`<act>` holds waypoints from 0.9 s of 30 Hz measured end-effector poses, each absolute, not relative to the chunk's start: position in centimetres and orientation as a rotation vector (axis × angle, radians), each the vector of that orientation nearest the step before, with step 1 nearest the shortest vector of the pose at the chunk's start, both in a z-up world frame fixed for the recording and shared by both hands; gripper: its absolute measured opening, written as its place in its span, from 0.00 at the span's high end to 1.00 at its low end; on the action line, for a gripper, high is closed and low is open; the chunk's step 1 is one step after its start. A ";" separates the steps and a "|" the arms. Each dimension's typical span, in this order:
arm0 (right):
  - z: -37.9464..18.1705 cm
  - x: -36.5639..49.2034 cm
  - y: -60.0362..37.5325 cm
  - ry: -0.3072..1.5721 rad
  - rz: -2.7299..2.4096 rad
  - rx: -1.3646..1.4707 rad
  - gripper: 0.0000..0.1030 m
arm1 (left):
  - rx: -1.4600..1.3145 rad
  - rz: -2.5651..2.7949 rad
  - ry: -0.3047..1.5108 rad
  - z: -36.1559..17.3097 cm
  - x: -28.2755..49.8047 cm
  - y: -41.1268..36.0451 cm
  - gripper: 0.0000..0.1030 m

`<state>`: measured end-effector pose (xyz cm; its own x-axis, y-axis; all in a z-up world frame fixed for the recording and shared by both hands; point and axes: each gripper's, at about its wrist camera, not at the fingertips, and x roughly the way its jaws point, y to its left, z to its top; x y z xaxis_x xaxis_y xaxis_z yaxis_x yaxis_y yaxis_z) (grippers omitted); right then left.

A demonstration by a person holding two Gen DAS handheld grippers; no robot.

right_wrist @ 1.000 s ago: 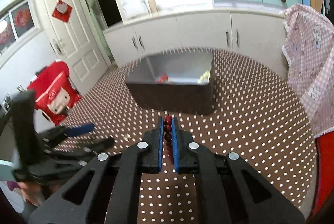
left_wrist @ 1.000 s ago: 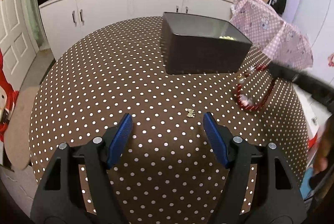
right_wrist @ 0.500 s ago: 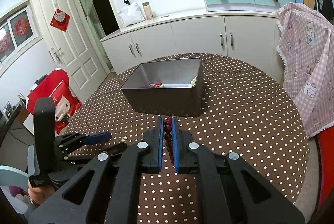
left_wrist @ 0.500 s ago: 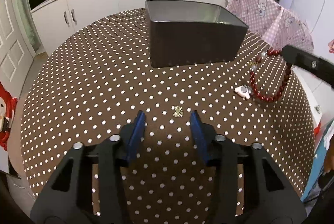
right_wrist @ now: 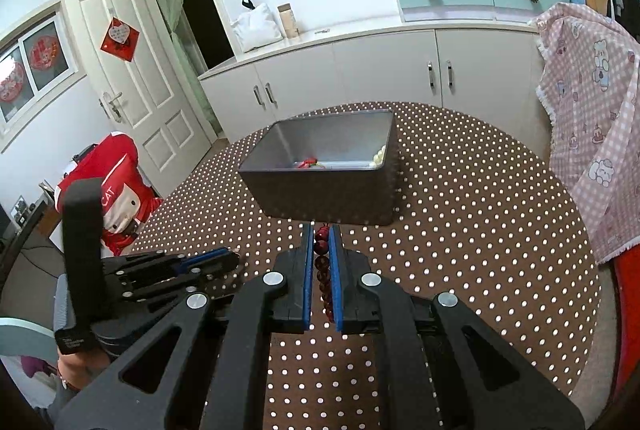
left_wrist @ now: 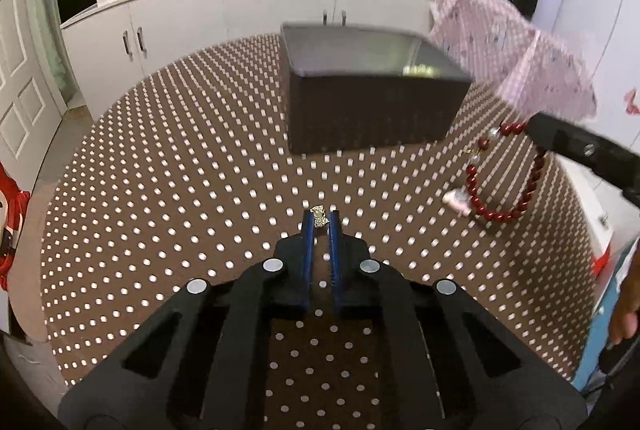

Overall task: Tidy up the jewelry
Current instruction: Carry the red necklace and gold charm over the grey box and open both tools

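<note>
Small gold trinket [left_wrist: 319, 221]: pinched at the tips of the left gripper [left_wrist: 320, 226], jaws pressed close on it, right at the polka-dot tablecloth [left_wrist: 180, 189]. Whether it is lifted clear of the cloth, cannot tell.

Red bead bracelet [left_wrist: 500, 185]: part of the strand sits between the blue pads of the right gripper [right_wrist: 321, 254], which is clamped on the beads. In the left wrist view the loop hangs from that gripper's tip, its lower beads and a pale charm [left_wrist: 456, 198] close to or resting on the cloth, just right of the box.

Dark box [right_wrist: 324, 169]: open-topped, mid-table, ahead of both grippers. Inside already: a small red piece [right_wrist: 307, 162] and pale beads [right_wrist: 379, 155] against one wall.

Progress, as judged: some jewelry is stowed; the last two loose pieces visible are both gripped but neither is over the box. What is left: carry each above the rim and let go inside. No other loose jewelry shows on the cloth.

Surroundings: white cabinets behind the table, pink checked cloth [right_wrist: 592, 117] draped at the right.
</note>
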<state>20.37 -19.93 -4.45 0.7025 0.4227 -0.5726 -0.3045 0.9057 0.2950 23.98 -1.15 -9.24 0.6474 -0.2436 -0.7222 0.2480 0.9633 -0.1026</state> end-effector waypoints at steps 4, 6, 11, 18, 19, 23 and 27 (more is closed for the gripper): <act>-2.5 20.5 -20.2 0.639 0.419 0.188 0.94 | -0.056 -0.317 0.766 -6.2 24.0 -0.7 0.93; -1.5 20.8 -20.2 0.618 0.423 0.188 0.94 | -0.076 -0.334 0.754 -5.0 24.5 -0.8 0.93; 0.8 22.1 -19.8 0.572 0.412 0.174 0.94 | -0.066 -0.348 0.743 -3.0 26.6 -1.9 0.93; 0.9 25.0 -19.0 0.558 0.384 0.152 0.94 | -0.086 -0.369 0.766 -1.9 30.2 -3.1 0.93; 0.8 25.4 -18.9 0.560 0.381 0.152 0.94 | -0.082 -0.370 0.772 -1.9 30.8 -3.3 0.93; 0.0 26.8 -18.6 0.565 0.365 0.141 0.94 | -0.078 -0.365 0.803 -2.6 32.8 -3.9 0.93; -1.4 28.0 -18.4 0.602 0.362 0.147 0.94 | -0.080 -0.378 0.852 -4.0 34.2 -4.1 0.93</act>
